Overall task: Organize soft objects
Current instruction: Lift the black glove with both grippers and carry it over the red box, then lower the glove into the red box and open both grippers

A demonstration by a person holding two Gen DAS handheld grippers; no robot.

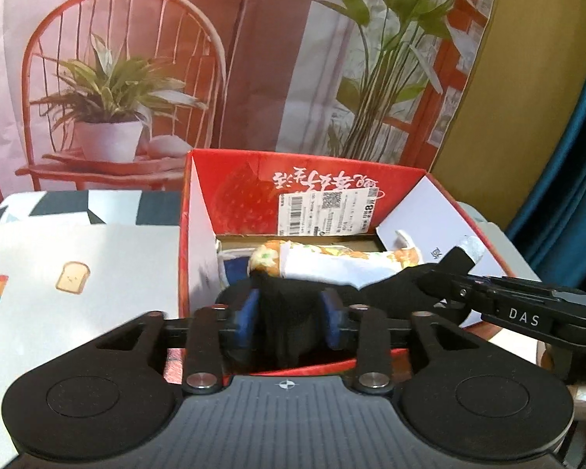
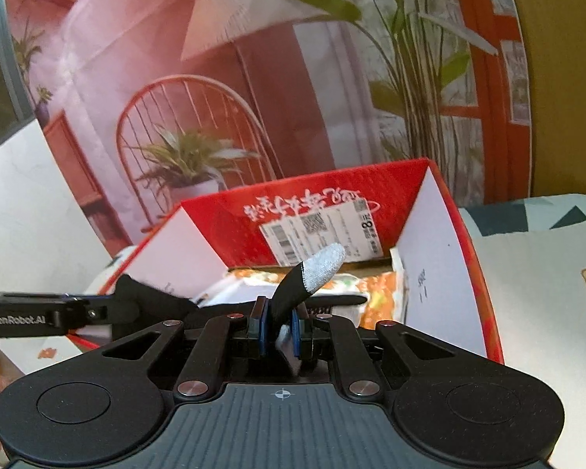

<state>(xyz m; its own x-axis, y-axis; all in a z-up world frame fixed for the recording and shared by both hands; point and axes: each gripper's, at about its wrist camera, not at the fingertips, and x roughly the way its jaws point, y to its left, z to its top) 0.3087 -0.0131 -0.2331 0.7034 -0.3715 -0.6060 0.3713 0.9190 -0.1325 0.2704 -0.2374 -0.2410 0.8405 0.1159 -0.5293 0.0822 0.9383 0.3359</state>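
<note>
A black glove [image 1: 289, 312] with a grey fingertip [image 2: 326, 267] hangs stretched over the open red box [image 1: 183, 242]. My left gripper [image 1: 292, 312] has the glove's cuff end between its blue pads [image 1: 250, 314], which stand apart around the bunched cloth without squeezing it. My right gripper [image 2: 281, 328] is shut on one glove finger, whose grey tip sticks up past the pads. In the left wrist view the right gripper [image 1: 437, 287] reaches in from the right. Inside the box lies an orange and white floral cloth [image 1: 324, 262], partly hidden by the glove.
The box stands on a table covered by a white cloth printed with toast and a popsicle [image 1: 72, 277]. Behind it hangs a backdrop poster of a red chair and potted plants [image 1: 109, 109]. A blue curtain [image 1: 570, 164] is at the right.
</note>
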